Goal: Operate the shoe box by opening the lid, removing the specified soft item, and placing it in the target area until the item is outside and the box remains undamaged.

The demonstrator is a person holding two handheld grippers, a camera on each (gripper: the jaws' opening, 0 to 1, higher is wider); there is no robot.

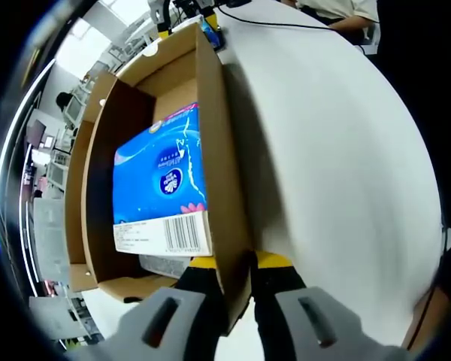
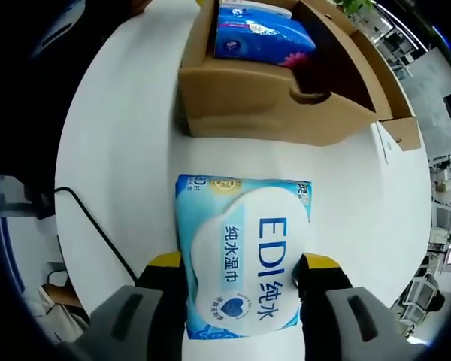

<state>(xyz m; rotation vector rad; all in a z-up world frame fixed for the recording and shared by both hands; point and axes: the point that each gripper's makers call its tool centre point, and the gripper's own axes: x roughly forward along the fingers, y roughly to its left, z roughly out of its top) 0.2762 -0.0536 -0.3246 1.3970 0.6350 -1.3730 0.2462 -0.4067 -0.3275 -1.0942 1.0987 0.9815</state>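
A: Tearing is my worry. The left hand-held gripper (image 1: pixel 235 265) is clamped on the shoe box (image 1: pixel 214 150) side wall, one jaw inside and one outside; a hard pull or twist there could crease the cardboard.

B: And the wet wipes pack (image 2: pixel 244 256)?

A: Outside the box, held between the jaws of the right hand-held gripper (image 2: pixel 240 265), which close on its two sides above the white counter (image 2: pixel 120 150). The box stands just ahead of that gripper. If the soft pack sags it could slip out early.

B: What remains inside?

A: A blue tissue pack (image 1: pixel 161 180) (barcode end nearest the left jaws).
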